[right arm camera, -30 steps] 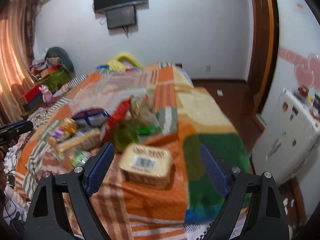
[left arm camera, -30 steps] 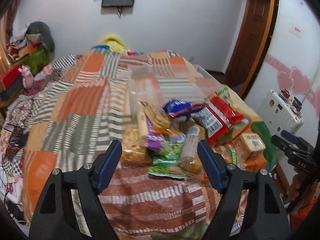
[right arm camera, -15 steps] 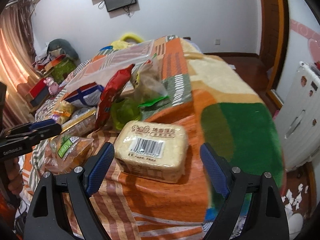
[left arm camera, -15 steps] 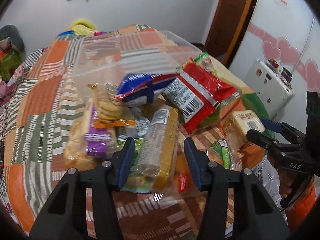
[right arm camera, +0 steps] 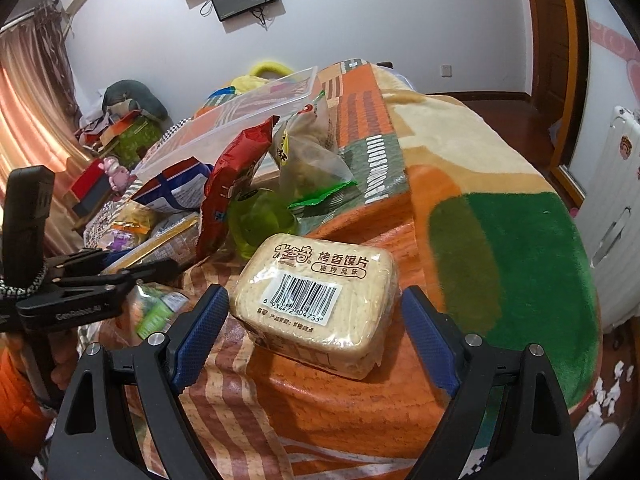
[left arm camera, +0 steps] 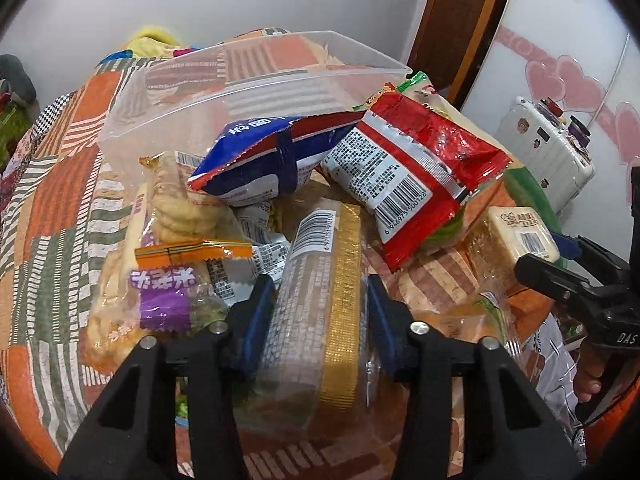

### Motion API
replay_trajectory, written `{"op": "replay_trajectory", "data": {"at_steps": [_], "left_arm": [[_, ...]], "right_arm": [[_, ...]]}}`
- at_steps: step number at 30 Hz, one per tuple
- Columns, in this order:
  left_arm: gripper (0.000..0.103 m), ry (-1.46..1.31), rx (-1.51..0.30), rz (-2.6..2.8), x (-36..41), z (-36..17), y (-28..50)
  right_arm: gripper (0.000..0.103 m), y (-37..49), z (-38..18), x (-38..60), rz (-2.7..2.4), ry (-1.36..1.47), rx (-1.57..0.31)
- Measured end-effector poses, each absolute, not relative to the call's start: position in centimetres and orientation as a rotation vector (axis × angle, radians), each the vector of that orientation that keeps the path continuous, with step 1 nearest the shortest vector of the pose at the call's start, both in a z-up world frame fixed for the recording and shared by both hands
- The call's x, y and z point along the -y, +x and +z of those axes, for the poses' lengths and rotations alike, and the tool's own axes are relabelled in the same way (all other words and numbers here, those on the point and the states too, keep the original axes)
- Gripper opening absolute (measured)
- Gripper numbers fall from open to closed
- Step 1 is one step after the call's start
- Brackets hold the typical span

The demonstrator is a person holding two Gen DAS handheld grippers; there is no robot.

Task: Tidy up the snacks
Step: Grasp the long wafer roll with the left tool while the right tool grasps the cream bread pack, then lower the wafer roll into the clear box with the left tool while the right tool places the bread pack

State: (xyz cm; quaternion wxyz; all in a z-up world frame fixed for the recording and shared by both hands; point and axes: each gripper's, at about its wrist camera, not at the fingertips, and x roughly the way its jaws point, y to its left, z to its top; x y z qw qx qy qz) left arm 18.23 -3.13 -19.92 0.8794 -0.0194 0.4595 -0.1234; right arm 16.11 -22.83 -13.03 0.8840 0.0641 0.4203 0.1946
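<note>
Left wrist view puts my left hand-held gripper (left arm camera: 320, 312) right down on the long clear pack of biscuits with the gold edge (left arm camera: 320, 300): the blue pads (left arm camera: 258, 316) have just been closing and now press on both long sides of it, so I am grasping it. Just left of that pack lie a cookie packet with an orange and purple label (left arm camera: 168, 264) and, beyond it, a blue snack bag (left arm camera: 260, 156) leaning against a red snack bag (left arm camera: 412, 168). Behind the heap a clear plastic bin (left arm camera: 248, 76) stands on the bed's patchwork blanket (left arm camera: 52, 184). At the right edge of this view my right hand-held gripper (left arm camera: 560, 256) shows in side profile, next to the beige box of toast slices (left arm camera: 520, 232); whether its pads touch the box I cannot tell from here.

The right wrist view settles that. My right hand-held gripper (right arm camera: 316, 332) stands released, its pads either side of the beige box of toast slices (right arm camera: 316, 292) and clear of it, the box resting barcode-up near the foot end of the bed on the orange part of the blanket (right arm camera: 360, 396). This view also shows a green packet (right arm camera: 260, 220) and a clear bag with a green seal (right arm camera: 308, 152) that the red bag mostly hides from the other camera. My left gripper's black frame (right arm camera: 92, 280) reaches in from the left.
</note>
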Motion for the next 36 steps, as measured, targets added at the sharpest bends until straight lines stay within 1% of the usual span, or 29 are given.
{"op": "replay_trajectory", "data": {"at_steps": [2,8,9,12,16,26,36], "left_arm": [[0.038,-0.039,-0.954,-0.263,3.2,-19.8,18.1],[0.036,-0.003,-0.922,-0.255,3.6,-18.8,16.6],[0.036,-0.002,-0.918,-0.252,3.5,-18.6,16.4],[0.036,-0.012,-0.902,-0.252,3.1,-17.9,15.7],[0.036,-0.018,-0.881,-0.247,2.5,-16.8,15.1],[0.036,-0.040,-0.780,-0.222,1.7,-13.1,12.9],[0.036,-0.097,-0.674,-0.162,-0.7,-9.5,13.8]], "right_arm": [[0.088,16.3,-13.0,22.6,0.407,0.135,-0.881],[0.091,17.1,-13.5,21.6,0.395,0.099,-0.925],[0.091,17.0,-13.6,21.5,0.390,0.095,-0.925],[0.086,16.9,-13.7,21.5,0.381,0.093,-0.917],[0.084,16.3,-13.2,21.6,0.371,0.087,-0.898],[0.084,16.1,-8.7,21.9,0.371,0.089,-0.766],[0.084,17.8,-5.0,19.8,0.413,0.056,-0.622]]}}
